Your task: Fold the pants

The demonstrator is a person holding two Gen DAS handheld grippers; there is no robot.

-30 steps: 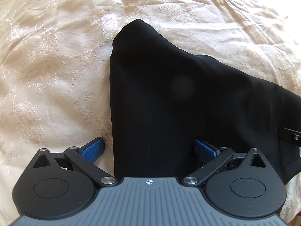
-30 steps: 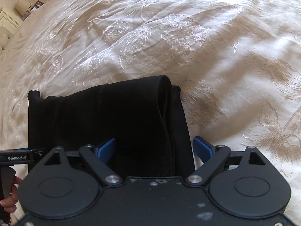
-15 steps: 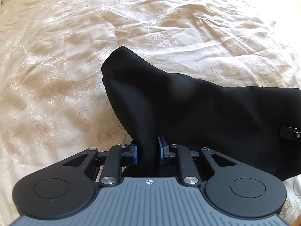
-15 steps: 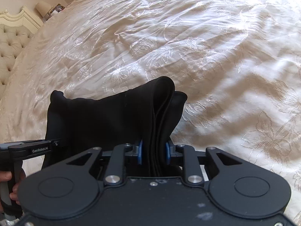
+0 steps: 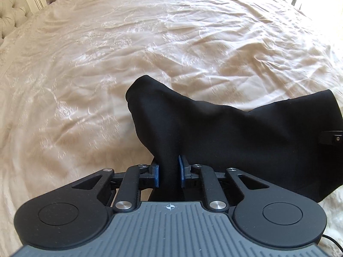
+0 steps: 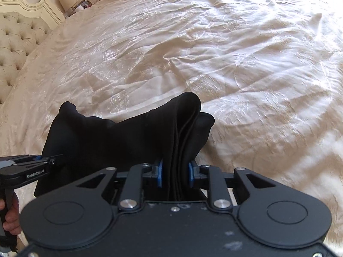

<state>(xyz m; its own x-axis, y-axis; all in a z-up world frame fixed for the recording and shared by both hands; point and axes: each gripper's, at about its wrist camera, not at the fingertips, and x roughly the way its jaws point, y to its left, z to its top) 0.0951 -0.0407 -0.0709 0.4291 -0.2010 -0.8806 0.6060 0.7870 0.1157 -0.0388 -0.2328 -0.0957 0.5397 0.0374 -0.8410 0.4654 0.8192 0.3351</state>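
I have my left gripper (image 5: 168, 174) and right gripper (image 6: 175, 174) each clamped on a near corner of the black pants (image 5: 225, 141), so the bundle lifts evenly. Its far end droops toward the cream bedspread (image 5: 150, 42), where I judge the next fold goes.

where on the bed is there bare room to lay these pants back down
Bare bedspread runs from the black pants up to the tufted headboard, and out to the right of them. It is crowded only near the camera, where the left tongs and right tongs pinch the cloth.
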